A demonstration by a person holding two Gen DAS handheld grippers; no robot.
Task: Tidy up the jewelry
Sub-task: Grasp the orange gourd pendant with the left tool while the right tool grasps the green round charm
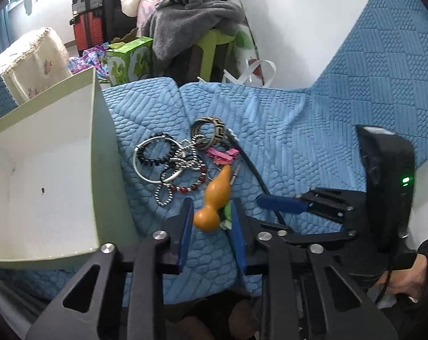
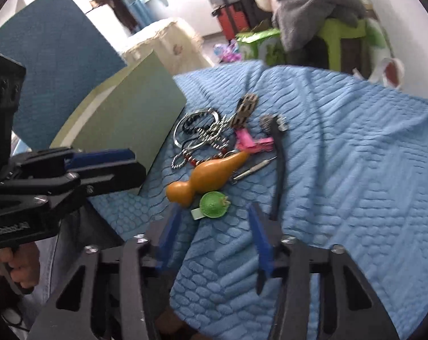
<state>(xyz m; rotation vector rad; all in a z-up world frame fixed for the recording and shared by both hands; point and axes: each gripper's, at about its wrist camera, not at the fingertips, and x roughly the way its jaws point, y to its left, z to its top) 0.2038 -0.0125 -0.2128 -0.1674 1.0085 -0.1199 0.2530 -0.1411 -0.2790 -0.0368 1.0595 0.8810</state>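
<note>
A pile of jewelry lies on a blue quilted cover: an orange gourd pendant, a green round clip, silver bangles, a red bead bracelet, a patterned bangle, pink clips and a black band. My left gripper is open, its blue pads either side of the gourd's round end. My right gripper is open, just in front of the green clip. An open pale green box with a white inside stands left of the pile.
The right gripper's body sits to the right in the left wrist view; the left gripper's body sits to the left in the right wrist view. Beyond the cover are a green carton, a stool with grey clothes and red cases.
</note>
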